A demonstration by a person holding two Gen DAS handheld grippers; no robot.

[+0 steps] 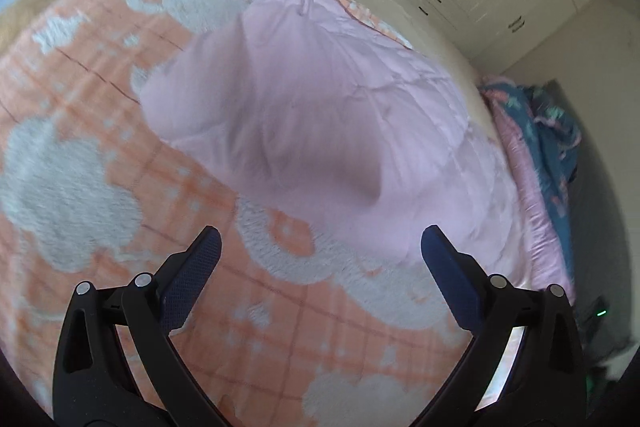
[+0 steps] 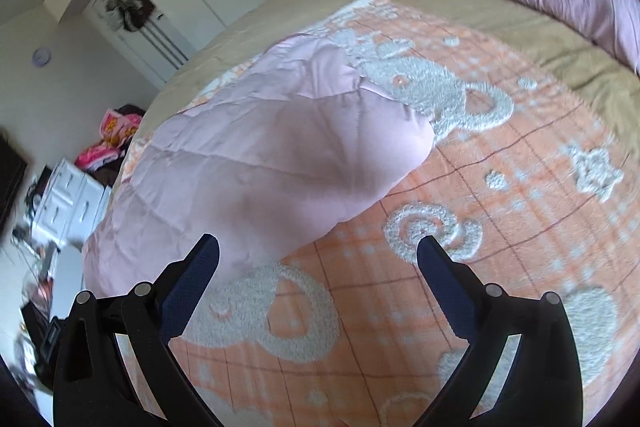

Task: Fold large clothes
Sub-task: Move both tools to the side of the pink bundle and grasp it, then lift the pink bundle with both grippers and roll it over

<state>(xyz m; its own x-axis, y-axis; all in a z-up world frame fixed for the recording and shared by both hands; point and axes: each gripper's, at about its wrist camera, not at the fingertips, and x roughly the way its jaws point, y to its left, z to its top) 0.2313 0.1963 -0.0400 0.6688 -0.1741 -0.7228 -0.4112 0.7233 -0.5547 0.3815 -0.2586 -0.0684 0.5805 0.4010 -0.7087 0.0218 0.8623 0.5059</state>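
While both tongs hang spread wide and grip nothing, the pink quilted garment lies ahead of them on the orange patterned blanket. From the left gripper it sits straight ahead and slightly right, its near edge just beyond the right fingertip. From the right gripper it lies ahead and left, its long axis running away up-left. The left looks marginally nearer, though I cannot tell for sure.
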